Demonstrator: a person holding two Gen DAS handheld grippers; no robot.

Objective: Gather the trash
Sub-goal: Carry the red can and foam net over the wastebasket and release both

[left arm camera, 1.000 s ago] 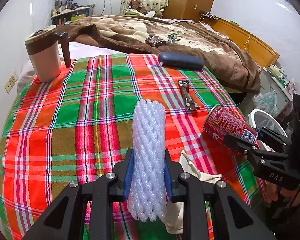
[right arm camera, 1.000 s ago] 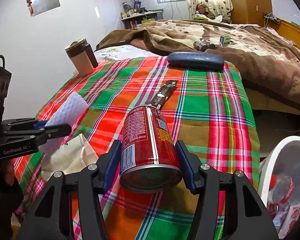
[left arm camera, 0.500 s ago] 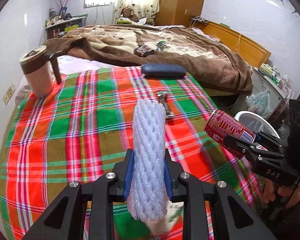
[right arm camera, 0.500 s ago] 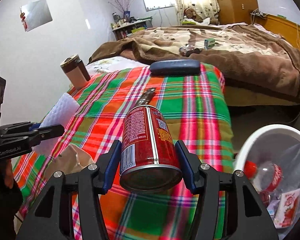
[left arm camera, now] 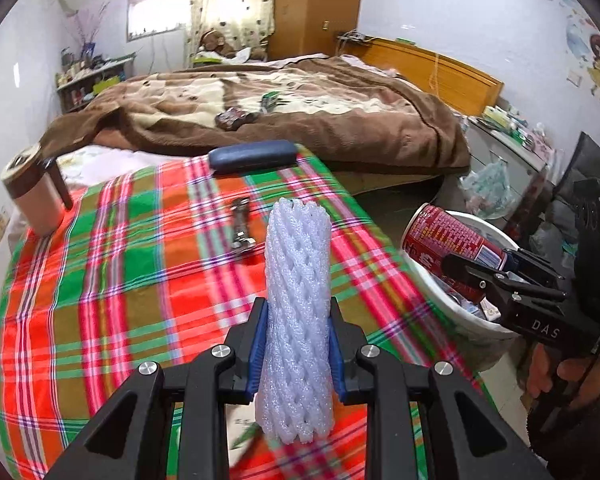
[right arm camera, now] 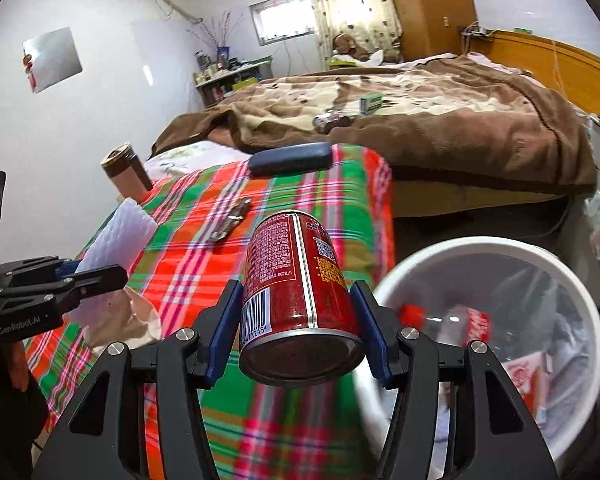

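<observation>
Our left hand-held gripper point(left arm camera: 298, 344) pinches a white foam net sleeve point(left arm camera: 298, 320) upright above the plaid-covered counter point(left arm camera: 120, 280); our right hand-held gripper point(right arm camera: 300, 332) clamps a red can point(right arm camera: 300, 292) at the rim of the white trash bin point(right arm camera: 580, 300). A metal tool point(left arm camera: 242, 228), blue case point(left arm camera: 252, 156) and mug point(left arm camera: 32, 196) lie beyond. Only the right wrist view shows the bin's bottle point(right arm camera: 440, 320) and a crumpled tissue point(right arm camera: 120, 320).

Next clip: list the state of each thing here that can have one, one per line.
left gripper: shut on the foam net
foam net: held upright, above the plaid cloth
right gripper: shut on the red can
red can: held tilted, beside the bin rim
bin: open, bottle and wrappers inside
mug: upright, lidded
blue case: closed, lying flat
</observation>
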